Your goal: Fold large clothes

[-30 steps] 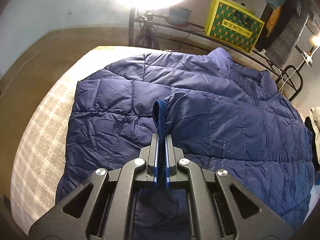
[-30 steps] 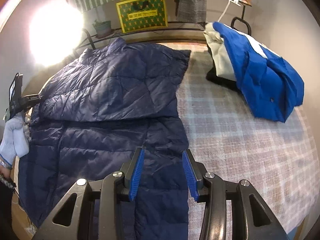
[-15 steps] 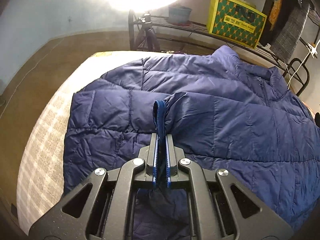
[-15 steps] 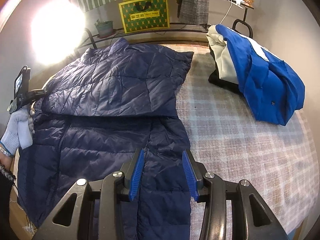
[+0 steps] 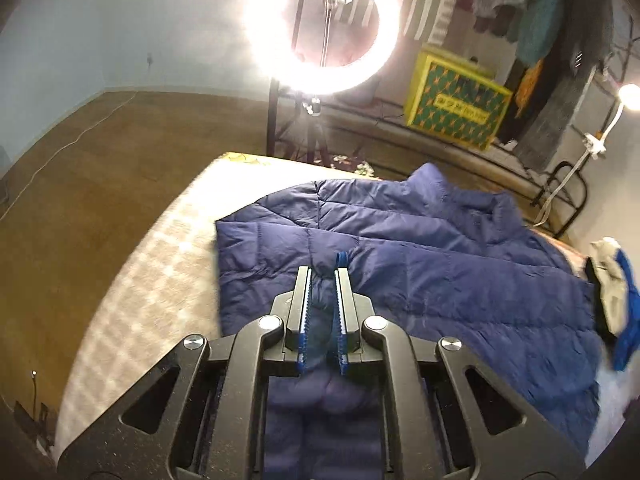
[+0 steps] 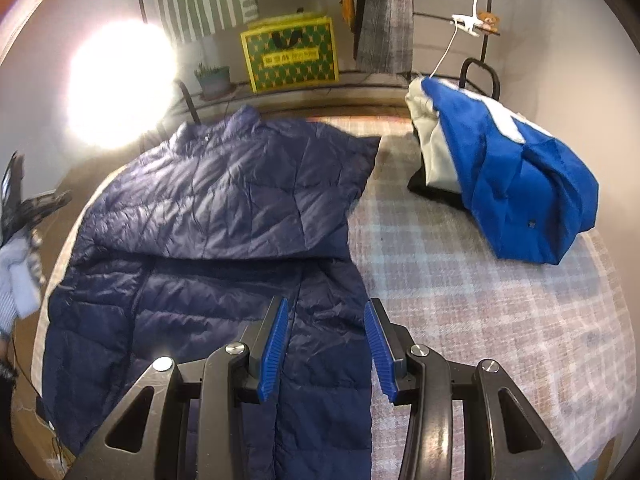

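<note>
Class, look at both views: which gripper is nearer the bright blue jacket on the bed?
Right. The right gripper hovers over the navy coat's edge, across bare bedcover from the blue jacket. The left gripper is over the coat's far side.

A bed with a pale plaid cover (image 6: 500, 320) carries the clothes. A navy quilted puffer jacket (image 6: 224, 216) lies spread on it. A crumpled bright-blue and white jacket (image 6: 516, 176) sits well apart.

We see open plaid bedcover (image 6: 500, 320) between the navy down jacket (image 6: 224, 208) and the heaped blue jacket (image 6: 516, 184).
</note>
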Tool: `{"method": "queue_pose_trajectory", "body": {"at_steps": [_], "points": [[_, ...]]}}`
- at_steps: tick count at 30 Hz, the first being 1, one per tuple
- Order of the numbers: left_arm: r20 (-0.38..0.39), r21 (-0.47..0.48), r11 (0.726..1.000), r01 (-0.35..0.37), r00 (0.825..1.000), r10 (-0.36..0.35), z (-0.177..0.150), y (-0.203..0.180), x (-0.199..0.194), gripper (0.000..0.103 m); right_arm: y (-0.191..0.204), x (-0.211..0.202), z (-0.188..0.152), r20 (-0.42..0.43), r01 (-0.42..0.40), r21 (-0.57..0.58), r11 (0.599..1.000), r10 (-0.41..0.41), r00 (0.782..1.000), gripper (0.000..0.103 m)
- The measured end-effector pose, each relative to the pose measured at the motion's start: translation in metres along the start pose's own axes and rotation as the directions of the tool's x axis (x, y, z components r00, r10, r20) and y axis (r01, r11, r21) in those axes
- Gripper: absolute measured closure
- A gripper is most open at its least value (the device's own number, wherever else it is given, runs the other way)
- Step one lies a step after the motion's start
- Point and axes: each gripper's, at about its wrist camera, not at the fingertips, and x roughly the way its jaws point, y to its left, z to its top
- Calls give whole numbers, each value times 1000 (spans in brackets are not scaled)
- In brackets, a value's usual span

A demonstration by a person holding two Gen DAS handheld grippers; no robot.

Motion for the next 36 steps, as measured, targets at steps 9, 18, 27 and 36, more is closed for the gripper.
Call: {"method": "queue_pose_trajectory", "body": {"at_steps": [9,18,27,36], "points": [[47,18,998,52,997,-53,-43,50,-129,83,-12,-46,-10,145,-25,-44,999,31,989,60],[1,-30,994,103,995,-103,-125,100,-208,62,-24,-94,-49,284,-20,-101,995,49,958,40],[-137,-101,978,184,971,-197,-217,144,-226,50,-38,-103,-118,176,-115,-95,989,131,976,26],[-194,-305,911,276,919,-343,-285,188,-203,48,-80,-87,-202,-40,-310,85,947,314,949,26]]}}
